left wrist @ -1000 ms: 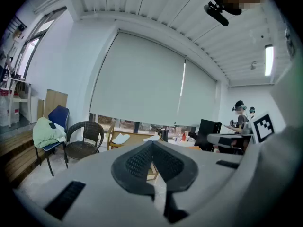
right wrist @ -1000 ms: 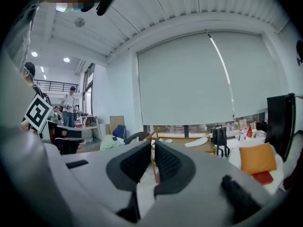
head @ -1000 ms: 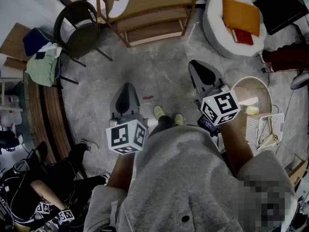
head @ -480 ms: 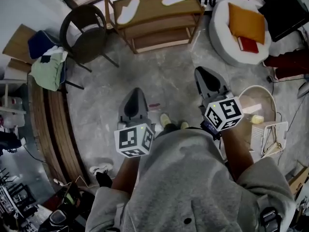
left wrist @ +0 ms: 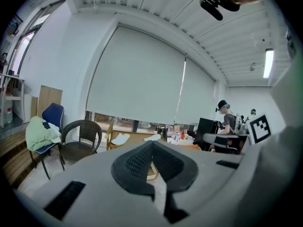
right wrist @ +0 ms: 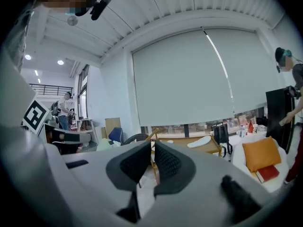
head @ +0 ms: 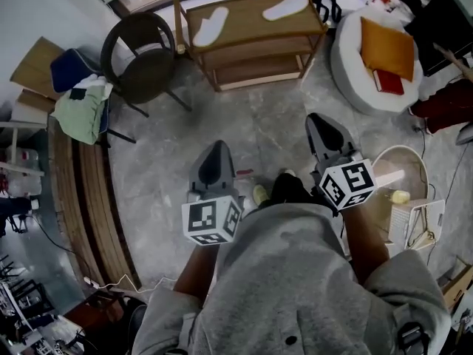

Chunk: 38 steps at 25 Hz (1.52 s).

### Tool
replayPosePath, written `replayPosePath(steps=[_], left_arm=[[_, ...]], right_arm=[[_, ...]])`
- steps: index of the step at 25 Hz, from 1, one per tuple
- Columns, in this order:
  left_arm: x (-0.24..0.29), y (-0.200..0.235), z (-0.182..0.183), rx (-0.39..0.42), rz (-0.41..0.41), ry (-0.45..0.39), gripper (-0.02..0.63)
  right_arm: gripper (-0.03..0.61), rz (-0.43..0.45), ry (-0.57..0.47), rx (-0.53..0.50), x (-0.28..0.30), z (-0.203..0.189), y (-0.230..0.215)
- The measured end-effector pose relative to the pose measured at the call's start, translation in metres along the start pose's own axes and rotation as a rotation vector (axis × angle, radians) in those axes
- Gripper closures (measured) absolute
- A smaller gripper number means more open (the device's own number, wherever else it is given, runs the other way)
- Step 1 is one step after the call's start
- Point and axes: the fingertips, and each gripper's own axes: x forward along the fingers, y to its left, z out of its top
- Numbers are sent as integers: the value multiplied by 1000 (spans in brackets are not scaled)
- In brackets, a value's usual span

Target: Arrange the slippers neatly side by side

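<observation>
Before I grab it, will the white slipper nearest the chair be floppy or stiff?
Probably floppy: the slipper looks thin and flat on the wooden shelf, so it may droop. Likely light; a push should slide it, not roll it.

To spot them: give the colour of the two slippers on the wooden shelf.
The slippers are white; the head view shows them best.

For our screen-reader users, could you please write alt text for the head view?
Two white slippers lie apart on top of a wooden shelf. On the grey floor short of it, a person holds the left gripper and right gripper, both shut and empty.
</observation>
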Motion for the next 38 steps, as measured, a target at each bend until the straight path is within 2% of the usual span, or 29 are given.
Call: replayPosePath(steps=[5,12,15,20,25,31,38], left_arm=[[29,16,6,7,-16,12,600],[89,21,20,36,-10,17,600],[135,28,27,35,-10,21,600],[239,36,50,44,-23,23,600],[324,31,83,44,-20,28,600],[388,36,101,28,17,52,600],[431,45,117,19,66,70,600]], right_arm=[[540,-19,-6,2,31,5,-11],[540,-46,-5,37,72,7,-60],[540,-50,1,34,112,9,-91],[540,-52,61,-49,189,15,-163],[540,-42,90,-20,241,36,-233],[540,-30,116,6,296,49,-276],[540,19,135,12,348,63,-301]])
